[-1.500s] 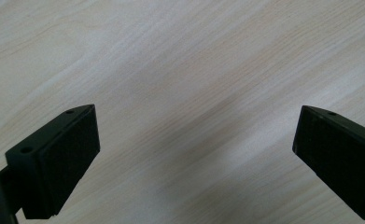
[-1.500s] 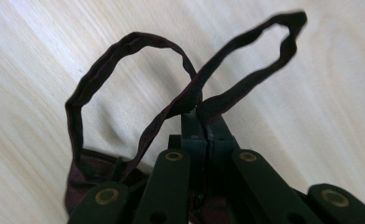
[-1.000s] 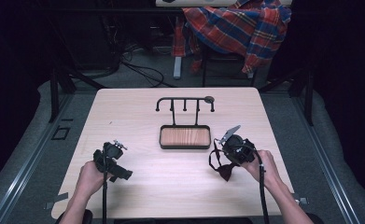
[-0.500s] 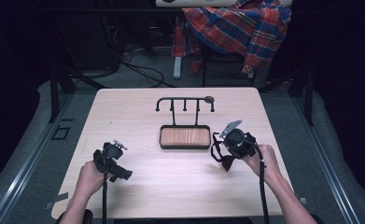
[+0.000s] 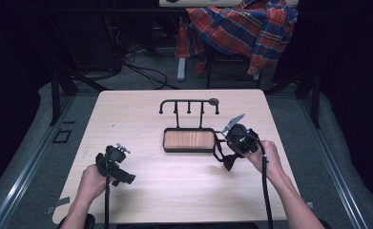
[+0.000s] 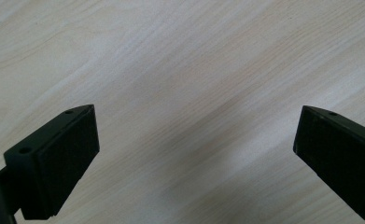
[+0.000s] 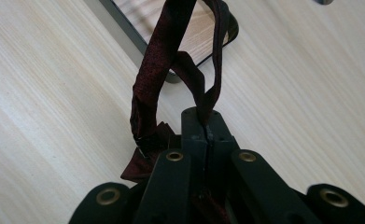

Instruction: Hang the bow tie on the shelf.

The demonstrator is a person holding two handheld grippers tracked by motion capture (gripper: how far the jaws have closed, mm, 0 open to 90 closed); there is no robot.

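Evidently a bow tie was being carried toward the rack.
Right gripper, jaws clamped on its strap, held it just right of the tray; left gripper, jaws apart, idled over bare table near left.

Dark red bow tie, strap looped, pinched in right gripper at frame center, dangling beside wooden tray.

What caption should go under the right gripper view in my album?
Right gripper, fingers shut on a dark red bow tie, beside a tray.
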